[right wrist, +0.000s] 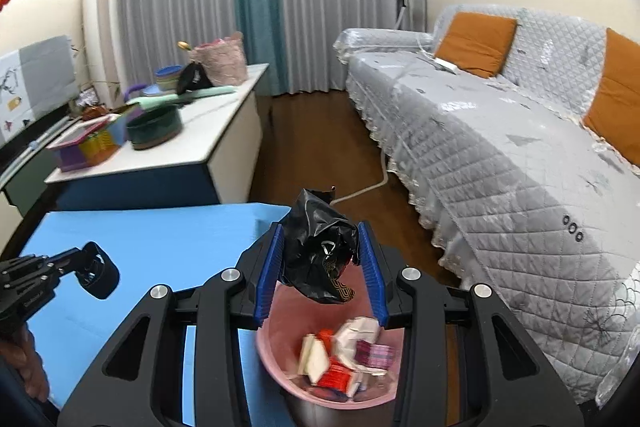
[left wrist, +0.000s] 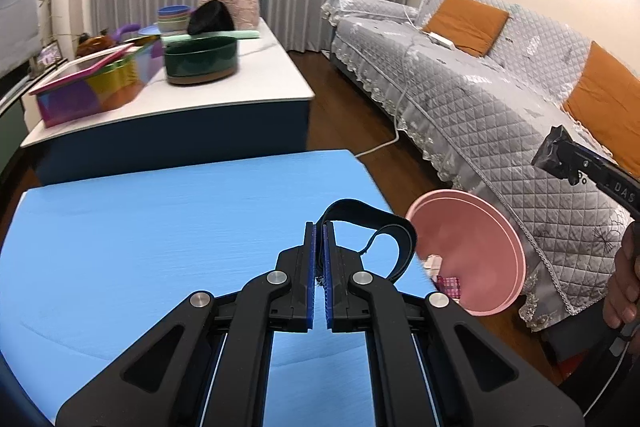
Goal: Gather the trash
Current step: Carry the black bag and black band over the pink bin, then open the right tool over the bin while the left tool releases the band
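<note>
My left gripper (left wrist: 319, 227) is shut on a black elastic strap (left wrist: 376, 227), held above the blue table (left wrist: 160, 227) near its right edge; the strap loops out to the right. It also shows in the right wrist view (right wrist: 98, 269). My right gripper (right wrist: 322, 239) holds a crumpled black plastic wrapper (right wrist: 320, 255) between its blue pads, right above the pink trash bin (right wrist: 280, 359). The bin stands on the floor beside the table and holds several red, white and pink wrappers (right wrist: 344, 355). In the left wrist view the bin (left wrist: 480, 247) sits just right of the strap, and the right gripper tip (left wrist: 554, 151) hovers above it.
A grey quilted sofa (right wrist: 500, 155) with orange cushions (right wrist: 476, 41) runs along the right. A white counter (left wrist: 240, 75) behind the table carries a green pot (left wrist: 202, 61), a colourful box (left wrist: 92, 87), bowls and a pink basket. A white cable (right wrist: 360, 191) lies on the wood floor.
</note>
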